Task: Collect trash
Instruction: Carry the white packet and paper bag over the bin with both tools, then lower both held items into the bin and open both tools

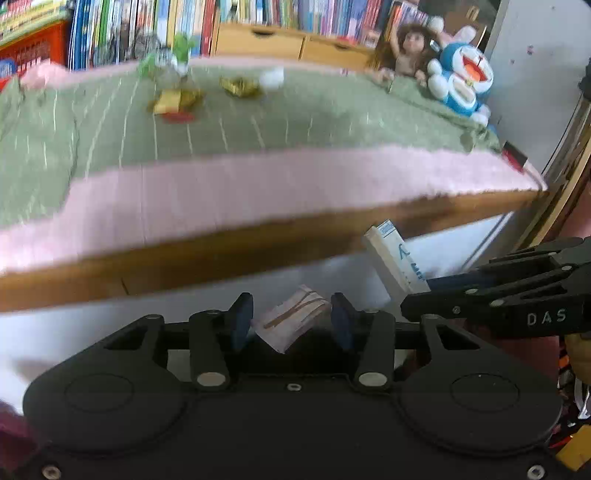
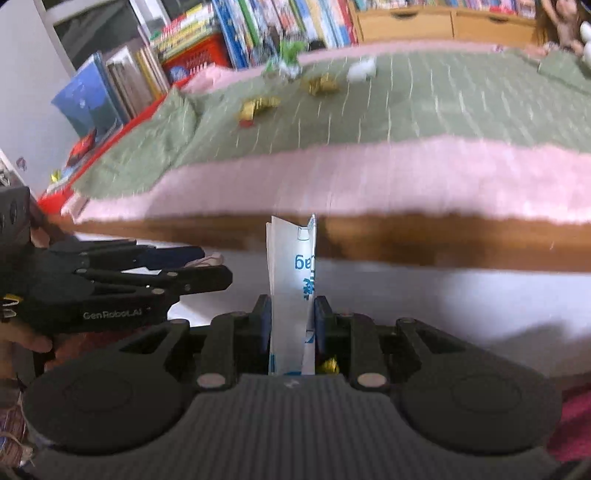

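My left gripper [image 1: 291, 323] is shut on a crumpled whitish paper piece [image 1: 295, 317] with brown streaks, held below the bed's edge. My right gripper [image 2: 291, 317] is shut on a flattened white carton [image 2: 291, 266] with blue print; in the left wrist view this carton [image 1: 391, 254] sticks up at the right. On the green blanket [image 1: 258, 125] lie two gold wrappers [image 1: 173, 101] [image 1: 240, 86], a red scrap [image 1: 179, 117], a white tissue ball [image 1: 272, 77] and a green-and-clear plastic wrapper [image 1: 166, 59]. Both views are motion-blurred.
The bed has a pink sheet [image 1: 258, 192] and a wooden side rail [image 1: 221, 254]. Bookshelves [image 1: 147, 26] and wooden drawers [image 1: 266, 40] stand behind it. A doll [image 1: 406, 51] and a blue plush toy [image 1: 461, 77] sit at the far right corner. A red crate [image 2: 195, 51] is at the left.
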### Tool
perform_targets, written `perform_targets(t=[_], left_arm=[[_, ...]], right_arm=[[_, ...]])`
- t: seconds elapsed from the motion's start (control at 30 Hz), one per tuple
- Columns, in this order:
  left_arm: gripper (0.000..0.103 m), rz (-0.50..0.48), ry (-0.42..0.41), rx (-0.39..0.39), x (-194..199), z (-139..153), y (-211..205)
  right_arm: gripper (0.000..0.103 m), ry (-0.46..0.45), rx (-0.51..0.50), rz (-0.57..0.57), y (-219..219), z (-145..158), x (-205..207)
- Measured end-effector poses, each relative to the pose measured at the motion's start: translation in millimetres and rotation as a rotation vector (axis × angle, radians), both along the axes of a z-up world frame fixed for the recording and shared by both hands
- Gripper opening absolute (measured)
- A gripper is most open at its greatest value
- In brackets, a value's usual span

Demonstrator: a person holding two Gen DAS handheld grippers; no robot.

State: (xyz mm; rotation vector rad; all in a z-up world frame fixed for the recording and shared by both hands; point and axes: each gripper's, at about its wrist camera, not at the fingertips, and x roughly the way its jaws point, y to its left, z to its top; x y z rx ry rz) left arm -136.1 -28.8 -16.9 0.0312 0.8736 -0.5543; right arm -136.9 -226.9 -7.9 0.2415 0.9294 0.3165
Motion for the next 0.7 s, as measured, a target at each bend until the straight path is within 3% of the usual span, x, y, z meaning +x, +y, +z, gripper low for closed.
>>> perform_targets(t=[0.33,0.7], left_arm=[[0.044,0.053,0.174,0.054,0.4,-68.2,0.8],[0.044,0.073,0.257,0.092,8.0,-101.6,-3.7]], right_arm=[[0.027,0.260,0.031,-0.008,8.3,-65.5,9.3],[0.029,0.343,0.044,-0.059,5.5,-90.0,12.6]])
